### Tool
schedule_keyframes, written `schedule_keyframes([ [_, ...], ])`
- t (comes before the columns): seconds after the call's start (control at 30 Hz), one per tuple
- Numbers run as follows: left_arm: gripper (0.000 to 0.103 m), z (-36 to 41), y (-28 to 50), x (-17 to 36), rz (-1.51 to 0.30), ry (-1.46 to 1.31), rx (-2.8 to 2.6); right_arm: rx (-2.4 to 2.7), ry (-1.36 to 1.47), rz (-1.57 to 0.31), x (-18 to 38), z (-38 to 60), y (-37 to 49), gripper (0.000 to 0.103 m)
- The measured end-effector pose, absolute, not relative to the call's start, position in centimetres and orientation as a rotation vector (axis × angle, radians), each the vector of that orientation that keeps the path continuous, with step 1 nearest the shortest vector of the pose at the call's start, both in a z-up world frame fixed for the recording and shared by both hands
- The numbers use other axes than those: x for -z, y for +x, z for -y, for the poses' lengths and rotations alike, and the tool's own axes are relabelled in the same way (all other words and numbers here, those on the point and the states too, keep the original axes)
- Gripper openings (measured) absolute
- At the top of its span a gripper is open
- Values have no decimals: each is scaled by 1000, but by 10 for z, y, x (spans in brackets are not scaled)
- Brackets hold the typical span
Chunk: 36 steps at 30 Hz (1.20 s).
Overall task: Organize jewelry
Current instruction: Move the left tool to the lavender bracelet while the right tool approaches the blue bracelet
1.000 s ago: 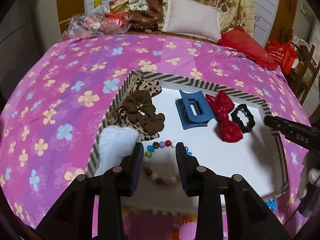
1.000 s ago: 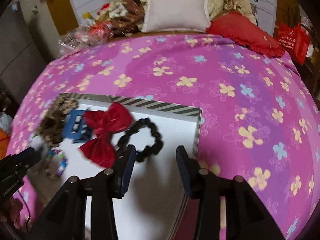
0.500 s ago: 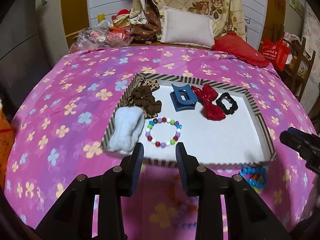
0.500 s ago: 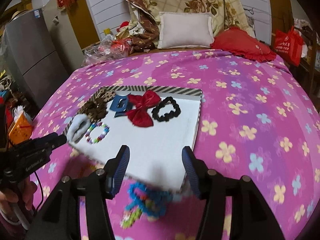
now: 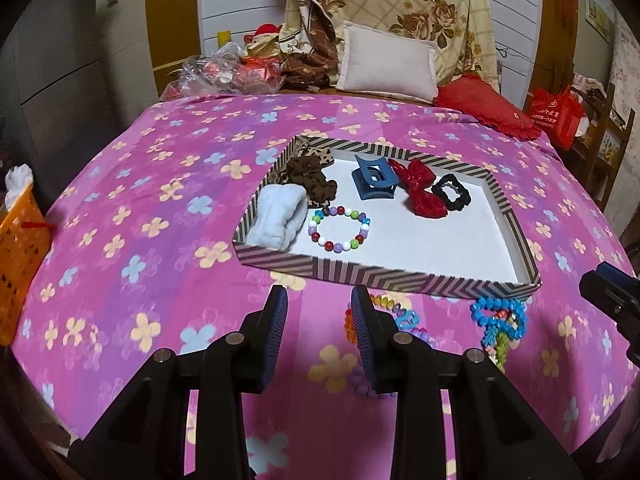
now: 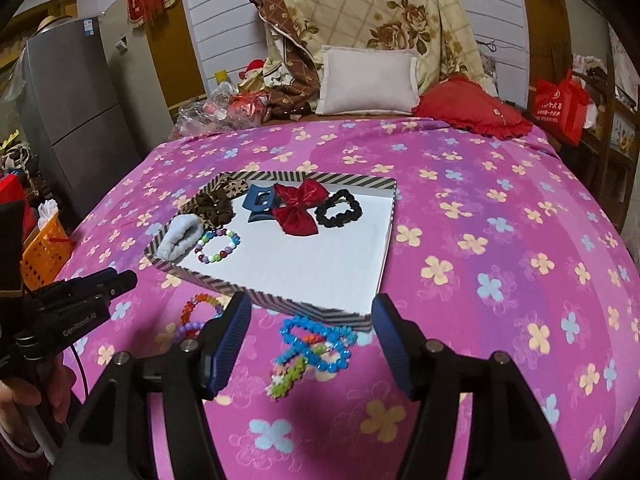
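Note:
A striped shallow box [image 5: 384,276] [image 6: 260,294] lies on the pink flowered bed. In it are a colourful bead bracelet [image 5: 340,226] [image 6: 217,245], a blue hair claw [image 5: 374,178], a red bow [image 5: 420,188] [image 6: 300,208], a black scrunchie [image 5: 451,193] [image 6: 338,208], brown scrunchies [image 5: 312,176] and a pale blue fluffy band [image 5: 276,216]. In front of the box lie a blue bead bracelet [image 5: 500,320] [image 6: 316,344] and an orange and purple bead bracelet [image 5: 384,312] [image 6: 198,314]. My left gripper [image 5: 319,320] is open and empty. My right gripper [image 6: 312,340] is wide open above the blue bracelet.
An orange basket [image 5: 20,256] stands off the bed's left edge. Pillows [image 5: 386,62], a red cushion [image 5: 486,106] and plastic bags [image 5: 224,74] lie at the head. A red bag [image 5: 558,118] and shelves stand at the right.
Both grippers have drawn back from over the box toward the bed's near edge. The bead bracelet stays in the box. The right gripper's jaws have widened.

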<state>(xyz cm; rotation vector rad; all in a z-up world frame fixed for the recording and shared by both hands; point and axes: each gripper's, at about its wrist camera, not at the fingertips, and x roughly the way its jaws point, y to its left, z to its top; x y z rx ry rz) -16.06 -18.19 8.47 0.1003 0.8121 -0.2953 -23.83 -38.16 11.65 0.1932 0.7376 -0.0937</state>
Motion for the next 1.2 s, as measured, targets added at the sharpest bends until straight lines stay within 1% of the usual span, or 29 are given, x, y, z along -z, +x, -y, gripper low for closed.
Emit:
schedule_keyframes([
  [0.6, 26, 182, -176, -84, -812, 94, 303, 119, 117, -735, -110, 367, -253, 73],
  [0.8, 26, 180, -173, -76, -851, 73, 323, 119, 123, -752, -105, 373, -254, 74],
  [1.03, 26, 161, -163, -57, -927, 19, 351, 91, 132, -813, -83, 380, -257, 74],
  [1.07, 26, 159, -164, -53, -940, 14, 369, 85, 135, -825, -79, 380, -257, 73],
  [1.2, 26, 160, -166, -41, -991, 10, 412, 41, 148, -870, -61, 378, -257, 65],
])
